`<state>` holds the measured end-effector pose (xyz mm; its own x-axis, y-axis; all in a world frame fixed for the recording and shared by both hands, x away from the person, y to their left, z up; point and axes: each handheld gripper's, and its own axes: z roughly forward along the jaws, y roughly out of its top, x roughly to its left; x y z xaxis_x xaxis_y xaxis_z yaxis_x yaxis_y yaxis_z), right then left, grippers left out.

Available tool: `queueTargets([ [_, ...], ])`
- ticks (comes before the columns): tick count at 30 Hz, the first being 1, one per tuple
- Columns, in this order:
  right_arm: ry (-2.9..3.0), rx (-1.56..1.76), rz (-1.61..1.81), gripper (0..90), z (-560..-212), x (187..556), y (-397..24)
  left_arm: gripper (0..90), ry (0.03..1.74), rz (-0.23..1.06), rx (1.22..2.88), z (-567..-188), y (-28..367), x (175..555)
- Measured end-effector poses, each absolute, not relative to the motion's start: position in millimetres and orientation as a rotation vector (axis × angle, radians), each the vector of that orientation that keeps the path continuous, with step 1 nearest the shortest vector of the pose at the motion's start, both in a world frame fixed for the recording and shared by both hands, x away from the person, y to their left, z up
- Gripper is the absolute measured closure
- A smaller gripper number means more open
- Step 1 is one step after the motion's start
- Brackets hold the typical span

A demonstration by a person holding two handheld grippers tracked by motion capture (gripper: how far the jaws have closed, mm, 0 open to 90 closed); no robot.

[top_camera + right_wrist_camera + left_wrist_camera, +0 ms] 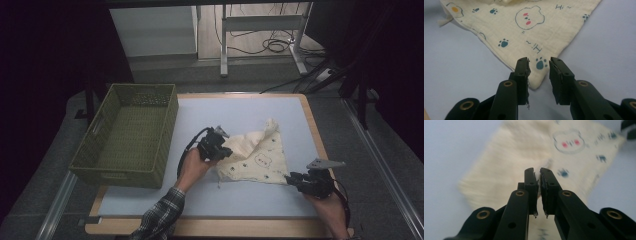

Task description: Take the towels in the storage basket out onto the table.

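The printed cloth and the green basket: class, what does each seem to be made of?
Cloth: seemingly soft woven cotton gauze, matte cream; a fine crinkled grid weave shows, and it folds limply. Basket: looks like woven wicker or plastic strands, olive green; its walls show a regular plaited texture.

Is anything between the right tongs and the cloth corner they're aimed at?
Nothing visible. The right tongs stand open with the near corner of the cloth lying between the jaws on the bare table mat. The left tongs are shut on the cloth farther off, clear of that corner.
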<state>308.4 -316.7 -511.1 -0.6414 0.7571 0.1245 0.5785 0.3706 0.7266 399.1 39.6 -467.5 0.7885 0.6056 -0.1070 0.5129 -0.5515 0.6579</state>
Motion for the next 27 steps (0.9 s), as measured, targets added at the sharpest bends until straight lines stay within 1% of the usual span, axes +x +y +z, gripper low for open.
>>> queueTargets([
  [1,2.401,1.193,1.130,68.2,-511,308,-317,84.8,0.824,0.171,2.274,-468,40,399],
  [5,2.404,1.180,1.137,68.3,-510,311,-313,85.0,0.908,0.313,2.251,-435,50,436],
  [7,2.406,1.173,1.143,68.2,-510,312,-310,84.7,0.963,0.438,2.238,-420,58,459],
  [8,2.410,1.165,1.141,68.2,-510,313,-310,84.1,1.019,0.500,2.205,-414,63,473],
  [9,2.411,1.170,1.140,68.2,-510,313,-308,80.1,1.074,0.532,2.176,-409,70,483],
  [10,2.410,1.166,1.138,68.2,-509,313,-307,67.0,1.132,0.520,2.159,-408,74,489],
  [11,2.410,1.160,1.143,68.1,-509,313,-307,64.4,1.147,0.502,2.153,-408,77,491],
  [13,2.412,1.162,1.146,67.9,-509,313,-307,64.1,1.136,0.506,2.155,-411,80,488],
  [14,2.409,1.165,1.143,67.7,-511,313,-308,63.3,1.103,0.485,2.164,-418,81,479],
  [15,2.409,1.165,1.143,67.7,-511,313,-308,61.9,1.103,0.485,2.164,-418,81,479],
  [18,2.412,1.171,1.136,66.8,-512,315,-309,60.5,1.068,0.461,2.204,-430,79,463],
  [22,2.410,1.160,1.140,66.6,-512,314,-307,57.2,1.027,0.419,2.205,-443,77,441],
  [27,2.415,1.147,1.157,67.2,-507,315,-300,50.1,0.982,0.378,2.184,-457,77,407],
])
